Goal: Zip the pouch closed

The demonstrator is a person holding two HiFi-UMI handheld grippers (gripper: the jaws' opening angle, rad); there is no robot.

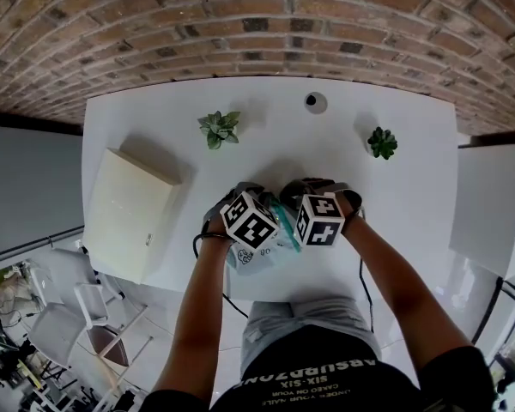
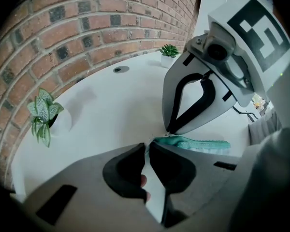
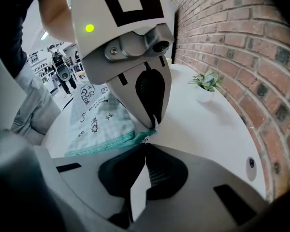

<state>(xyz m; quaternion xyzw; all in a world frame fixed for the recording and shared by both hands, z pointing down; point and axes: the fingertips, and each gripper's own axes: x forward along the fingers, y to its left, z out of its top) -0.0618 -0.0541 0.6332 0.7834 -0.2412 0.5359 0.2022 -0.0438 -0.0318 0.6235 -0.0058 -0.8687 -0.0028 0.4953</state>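
Pouch (image 3: 99,122) first: it's a pale checked one with little doodles printed on it and a teal zip strip (image 3: 106,146) along its top edge. It sits near the front edge of the white table (image 1: 266,144), about the middle, right in front of me (well, in front of the person wearing the rig). In the head view it's mostly buried under the two marker cubes, with just a sliver of teal showing between them.

Both grippers meet at the same end of that zip strip, tip to tip and pointing steeply down. The left gripper (image 2: 147,146) has its jaws pinched nearly together, with only a thin slit left between the pads, and its tips nip the end of the pouch. The right gripper (image 3: 146,146) is clamped fully closed at that same teal end. There's a tiny pale bit right at its tips, but I can't tell for sure if that's the zip pull.

Further out, there's a cream box (image 1: 133,209) on the left side of the table. A small variegated plant (image 1: 219,129) and a darker green plant (image 1: 382,142) sit toward the back, with a round cable hole (image 1: 316,102) between them. A brick wall (image 1: 240,24) runs behind the table.
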